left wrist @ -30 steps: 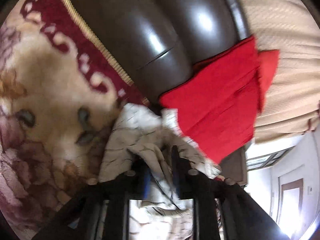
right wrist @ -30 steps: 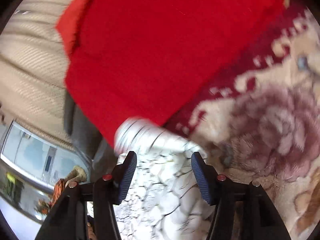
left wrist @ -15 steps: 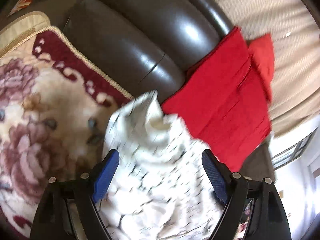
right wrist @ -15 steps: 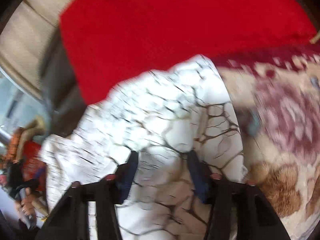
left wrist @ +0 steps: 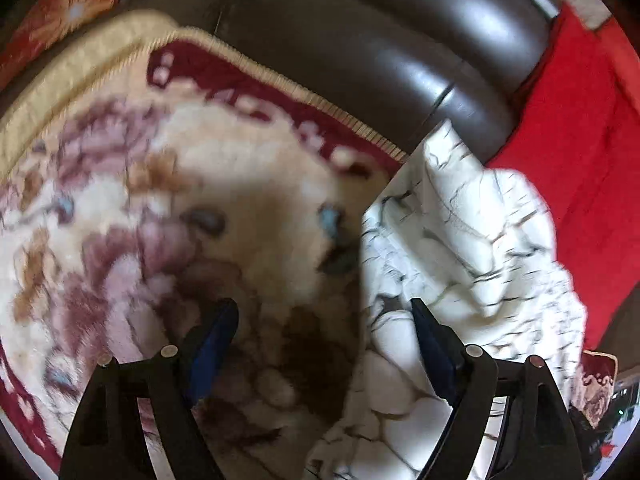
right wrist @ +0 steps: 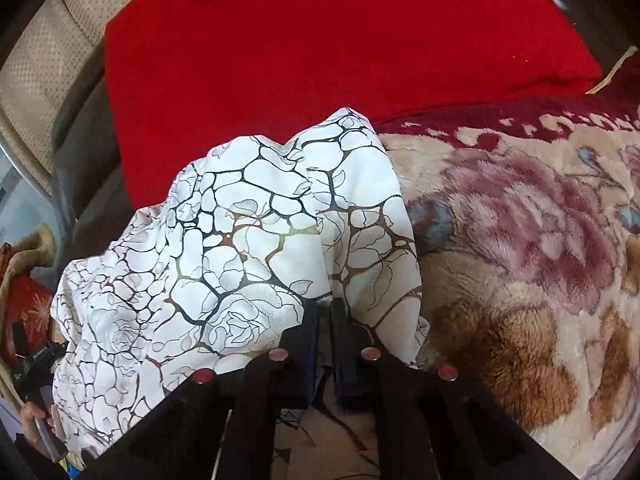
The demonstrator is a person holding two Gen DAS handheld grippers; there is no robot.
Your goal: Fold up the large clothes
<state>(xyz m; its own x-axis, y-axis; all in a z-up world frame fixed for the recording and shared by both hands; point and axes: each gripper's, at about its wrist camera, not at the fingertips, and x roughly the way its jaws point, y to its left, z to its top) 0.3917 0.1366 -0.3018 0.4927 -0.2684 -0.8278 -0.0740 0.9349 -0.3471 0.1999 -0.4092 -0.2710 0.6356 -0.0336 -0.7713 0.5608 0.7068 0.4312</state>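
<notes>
Two tools, two different jobs. On the right hand-held gripper (right wrist: pixel 325 306): jaws drawn together, clamped on a pinch of the garment (right wrist: pixel 240 240), with cloth bunched over the fingertips and draping away to the left. Probably held that way to anchor one edge or corner while the rest gets spread. On the left hand-held gripper (left wrist: pixel 322 306): jaws wide apart, nothing between them, hovering over the blanket (left wrist: pixel 160 200), one finger beside or touching the garment's near edge; too blurred to say which. Likely left free to find a second hold, since folding a large piece calls for two held points.

Lies crumpled, not flat, at the join between the plush floral blanket and the red cushion (right wrist: pixel 320 60), partly overlapping both, below the dark leather sofa back (left wrist: pixel 400 40). Looks thin and smooth: white ground, dark cracked-stone veining with brownish-gold tints, faint outlined roses and leaves. Shows several soft ridges and a peak pointing at the cushion. No clear hem, sleeve or collar to make out, so cannot tell which part sits in the clamp. Judging from that heap, barely begun as a fold: needs shaking out and laying flat first. Likely to slip and sag rather than hold a crease, and to drag on the blanket's pile.
</notes>
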